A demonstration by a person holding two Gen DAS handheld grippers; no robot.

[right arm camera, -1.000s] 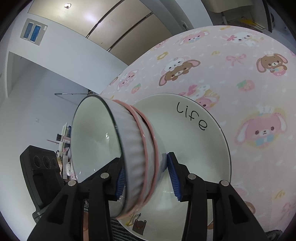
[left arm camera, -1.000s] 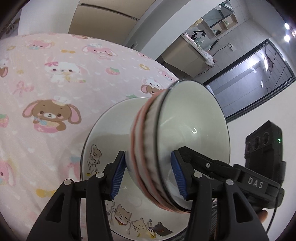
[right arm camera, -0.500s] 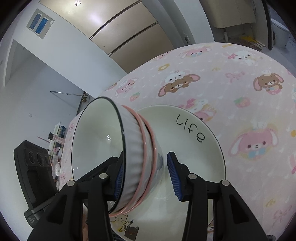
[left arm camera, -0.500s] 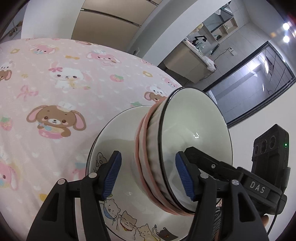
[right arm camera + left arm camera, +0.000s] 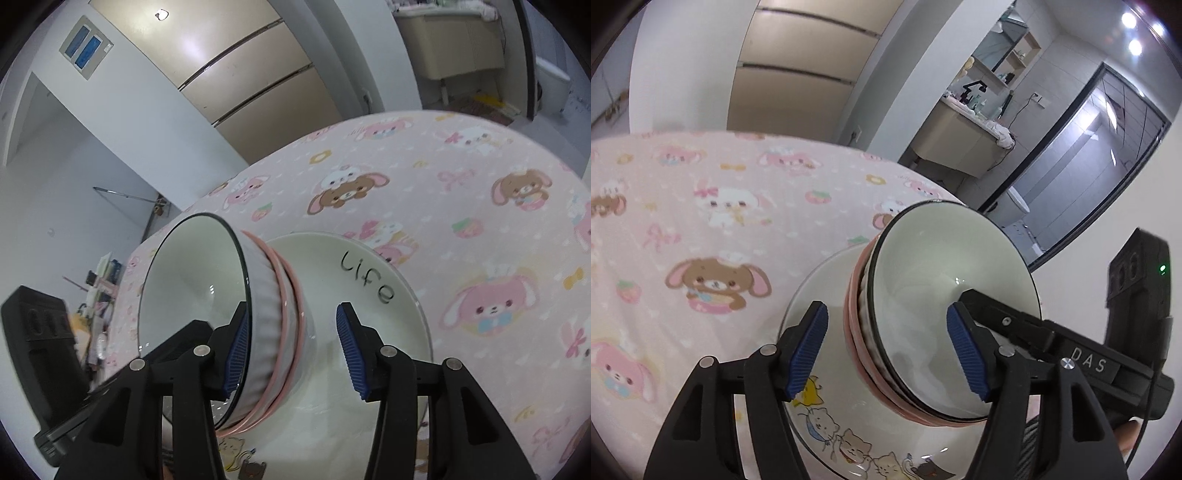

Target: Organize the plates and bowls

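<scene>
Now both my grippers, left (image 5: 886,347) and right (image 5: 291,350), are spread wide and released around the stacked bowls (image 5: 945,314), touching nothing; the stack sits on the white plate (image 5: 373,295), near me on the pink tablecloth (image 5: 701,229)

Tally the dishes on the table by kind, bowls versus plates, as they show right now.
Bowls: 3, a nested stack with a dark-rimmed white bowl on top and two pink-rimmed bowls under it.
Plates: 1, the white "Life" plate beneath the stack.
Total: 4 dishes.
</scene>
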